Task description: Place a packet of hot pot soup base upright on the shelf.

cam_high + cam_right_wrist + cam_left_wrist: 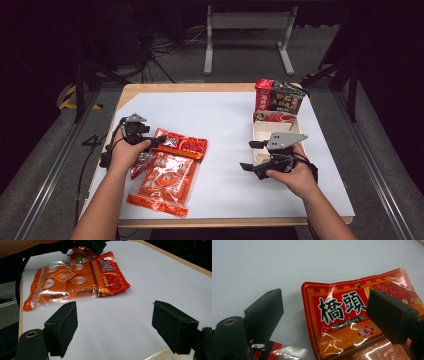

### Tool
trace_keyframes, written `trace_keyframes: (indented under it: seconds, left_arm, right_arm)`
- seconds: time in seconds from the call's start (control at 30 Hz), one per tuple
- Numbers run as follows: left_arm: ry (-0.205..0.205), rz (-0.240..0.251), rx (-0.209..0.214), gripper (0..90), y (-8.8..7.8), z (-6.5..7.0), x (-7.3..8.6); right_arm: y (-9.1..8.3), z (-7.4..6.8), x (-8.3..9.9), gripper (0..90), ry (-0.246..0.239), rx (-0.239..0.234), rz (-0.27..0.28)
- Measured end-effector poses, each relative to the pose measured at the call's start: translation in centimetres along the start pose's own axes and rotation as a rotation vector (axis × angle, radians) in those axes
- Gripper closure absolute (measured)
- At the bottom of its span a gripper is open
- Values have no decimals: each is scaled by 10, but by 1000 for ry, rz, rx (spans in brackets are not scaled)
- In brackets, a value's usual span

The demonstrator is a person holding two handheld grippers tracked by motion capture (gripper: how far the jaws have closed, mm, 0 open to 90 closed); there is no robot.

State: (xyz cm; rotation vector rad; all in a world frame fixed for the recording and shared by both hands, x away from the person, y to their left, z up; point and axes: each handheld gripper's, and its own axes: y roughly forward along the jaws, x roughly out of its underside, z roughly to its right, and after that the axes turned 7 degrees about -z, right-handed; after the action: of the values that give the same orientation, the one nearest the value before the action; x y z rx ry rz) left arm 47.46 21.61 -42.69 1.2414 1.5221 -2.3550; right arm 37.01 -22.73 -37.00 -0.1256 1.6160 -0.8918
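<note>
Risk of the red sauce packet [352, 315] at nine o'clock sliding off the slick orange bag [165, 182] beneath, with left gripper [324, 315] wide, right gripper [125, 325] wide and empty.

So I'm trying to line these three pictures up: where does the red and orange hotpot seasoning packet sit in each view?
High view: the red and orange hotpot seasoning packet lies left of centre, at the left gripper.
Left gripper view: lower right, its top edge between the open jaws.
Right gripper view: upper left, beyond the open jaws.
Shared landmark: the white table cover.
</note>
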Motion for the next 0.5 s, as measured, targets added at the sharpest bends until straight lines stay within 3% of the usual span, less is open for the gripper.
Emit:
trace_keyframes:
  seconds: [0.5]
  left_arm:
    - [-43, -24, 44, 224, 13, -3, -2]
  right_arm:
    - [3, -1, 0, 213, -4, -6, -13]
